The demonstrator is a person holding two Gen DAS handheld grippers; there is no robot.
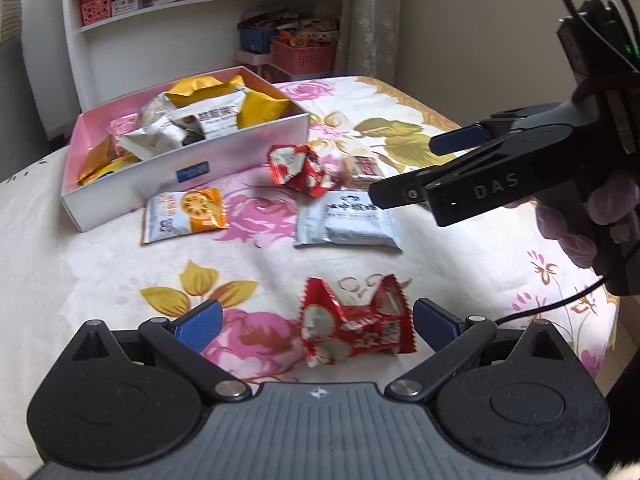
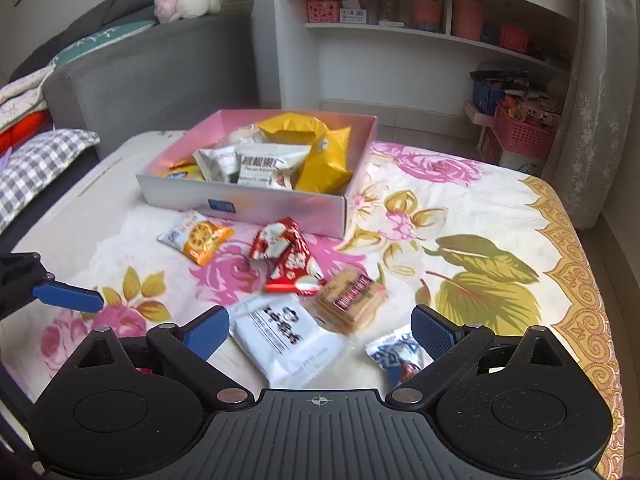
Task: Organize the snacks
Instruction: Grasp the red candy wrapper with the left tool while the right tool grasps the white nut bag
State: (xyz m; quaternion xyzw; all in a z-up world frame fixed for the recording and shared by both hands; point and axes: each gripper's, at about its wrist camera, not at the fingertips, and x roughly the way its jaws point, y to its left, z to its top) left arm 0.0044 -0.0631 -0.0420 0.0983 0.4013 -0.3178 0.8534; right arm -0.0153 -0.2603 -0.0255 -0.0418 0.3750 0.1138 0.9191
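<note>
My left gripper [image 1: 318,322] points forward and down, its blue pads spread wide with nothing pressed between them. My right gripper [image 2: 320,330] tilts down the same way, jaws just as wide and gripping nothing. In the left wrist view my right hand [image 1: 576,220] wraps its fingers around that gripper's handle

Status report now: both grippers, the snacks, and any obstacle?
Left gripper open, red snack between its fingers, untouched. Right gripper open over white packet. Box part-filled. No obstacle.
</note>
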